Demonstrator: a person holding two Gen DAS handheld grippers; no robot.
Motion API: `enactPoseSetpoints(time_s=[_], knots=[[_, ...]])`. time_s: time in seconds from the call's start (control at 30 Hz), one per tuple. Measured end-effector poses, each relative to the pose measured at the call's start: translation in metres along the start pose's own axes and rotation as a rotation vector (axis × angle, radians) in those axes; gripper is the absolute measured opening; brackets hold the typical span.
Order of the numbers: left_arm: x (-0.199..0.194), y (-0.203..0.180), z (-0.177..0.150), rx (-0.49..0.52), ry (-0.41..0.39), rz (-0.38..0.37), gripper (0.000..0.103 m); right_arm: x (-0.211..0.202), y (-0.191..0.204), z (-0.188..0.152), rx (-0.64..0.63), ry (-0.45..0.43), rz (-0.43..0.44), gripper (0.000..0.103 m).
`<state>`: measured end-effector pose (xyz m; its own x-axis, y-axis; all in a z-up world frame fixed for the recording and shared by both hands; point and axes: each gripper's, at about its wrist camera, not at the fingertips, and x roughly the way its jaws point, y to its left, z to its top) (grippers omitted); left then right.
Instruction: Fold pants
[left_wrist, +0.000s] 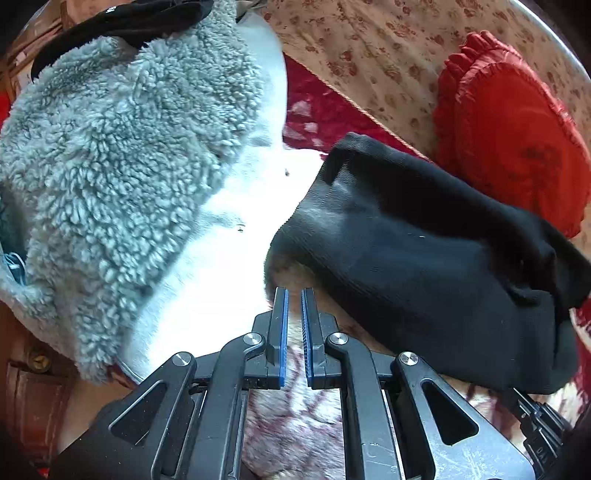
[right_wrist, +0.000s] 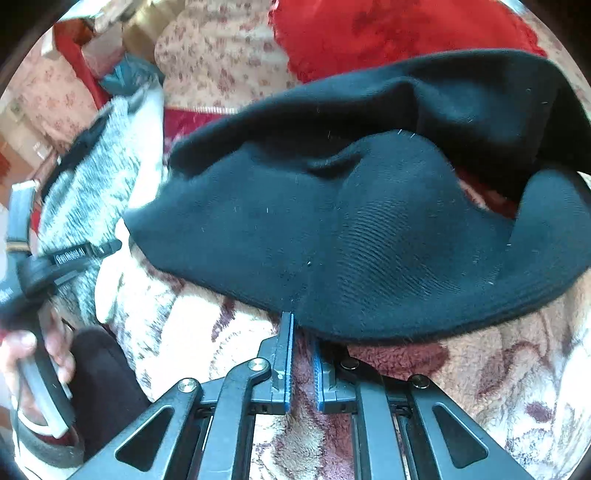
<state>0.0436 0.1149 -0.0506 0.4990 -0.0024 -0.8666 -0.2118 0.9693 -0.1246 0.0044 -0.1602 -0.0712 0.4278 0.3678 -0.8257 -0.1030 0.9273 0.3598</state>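
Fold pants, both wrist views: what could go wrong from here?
1. Left gripper is shut beside the black pants, not on them; lifting likely moves nothing.
2. Right gripper meets only the pants' hem, grip unclear; it may slip.
3. Grey fleece lies close and could snag.

Pants (right_wrist: 369, 206): black, fine ribbed weave, light lint specks. Fleece garment (left_wrist: 122, 177): pale grey-blue curly pile, white smooth side at 3 o'clock of pile. Blanket (right_wrist: 517, 369): cream plush, maroon swirls. Frilled cushion (left_wrist: 513, 122), 2 o'clock: solid red. Sheet (left_wrist: 369, 48), 12 o'clock: beige, small reddish flowers. Left gripper (left_wrist: 293, 295): black, blue pads.
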Motion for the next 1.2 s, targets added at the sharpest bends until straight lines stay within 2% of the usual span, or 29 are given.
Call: enactPoseSetpoints(time_s=[0.07, 0.1, 0.13, 0.17, 0.2, 0.23, 0.37, 0.5, 0.57, 0.6, 0.63, 0.67, 0.77, 0.83, 0.93, 1.03, 1.1, 1.17, 1.2], knots=[[-0.002, 0.002, 0.000, -0.036, 0.015, -0.053, 0.006, -0.012, -0.002, 0.002, 0.011, -0.037, 0.006, 0.012], [-0.003, 0.004, 0.000, -0.050, 0.022, -0.067, 0.012, -0.017, -0.004, 0.003, 0.009, -0.052, 0.007, 0.014], [-0.004, 0.005, -0.001, -0.067, 0.030, -0.090, 0.026, -0.021, -0.004, 0.005, 0.007, -0.059, 0.007, 0.023], [-0.003, 0.007, -0.001, -0.079, 0.036, -0.100, 0.035, -0.025, -0.005, 0.006, 0.007, -0.070, 0.008, 0.036], [-0.002, 0.006, -0.003, -0.093, 0.040, -0.108, 0.053, -0.026, -0.006, 0.006, 0.016, -0.075, 0.012, 0.041], [0.000, 0.005, -0.002, -0.108, 0.045, -0.116, 0.057, -0.026, -0.008, 0.005, 0.031, -0.069, 0.015, 0.043], [0.012, -0.001, 0.012, -0.168, 0.051, -0.138, 0.057, -0.028, -0.020, 0.000, 0.087, -0.054, 0.019, 0.043], [0.035, -0.012, 0.025, -0.205, 0.080, -0.174, 0.057, -0.027, -0.030, 0.007, 0.131, -0.102, 0.028, 0.043], [0.040, -0.020, 0.029, -0.190, 0.075, -0.155, 0.035, -0.022, -0.036, 0.015, 0.177, -0.117, 0.080, 0.041], [0.041, -0.022, 0.030, -0.179, 0.068, -0.127, 0.012, -0.018, -0.040, 0.019, 0.201, -0.117, 0.114, 0.035], [0.039, -0.022, 0.031, -0.173, 0.055, -0.129, 0.009, -0.015, -0.041, 0.022, 0.216, -0.117, 0.127, 0.015], [0.035, -0.021, 0.031, -0.174, 0.046, -0.147, 0.008, -0.012, -0.042, 0.025, 0.217, -0.114, 0.123, 0.006], [0.017, -0.011, 0.031, -0.162, 0.018, -0.179, 0.006, -0.015, -0.031, 0.023, 0.151, -0.124, 0.087, 0.005], [0.001, -0.004, 0.031, -0.146, -0.010, -0.183, 0.005, -0.022, -0.022, 0.020, 0.122, -0.123, 0.099, 0.005], [-0.015, 0.008, 0.026, -0.135, -0.035, -0.166, 0.005, -0.037, -0.010, 0.013, 0.090, -0.123, 0.156, 0.005], [-0.005, 0.010, 0.018, -0.106, -0.011, -0.123, 0.005, -0.028, 0.003, 0.005, 0.047, -0.082, 0.139, 0.005], [0.009, 0.010, 0.010, -0.103, 0.046, -0.099, 0.007, -0.007, 0.001, -0.001, 0.036, -0.009, 0.076, 0.006], [0.010, 0.013, 0.006, -0.101, 0.060, -0.101, 0.009, 0.000, -0.010, -0.008, 0.071, 0.059, 0.098, 0.015], [0.004, 0.017, 0.006, -0.103, 0.047, -0.098, 0.013, -0.007, -0.015, -0.012, 0.080, 0.052, 0.110, 0.019]])
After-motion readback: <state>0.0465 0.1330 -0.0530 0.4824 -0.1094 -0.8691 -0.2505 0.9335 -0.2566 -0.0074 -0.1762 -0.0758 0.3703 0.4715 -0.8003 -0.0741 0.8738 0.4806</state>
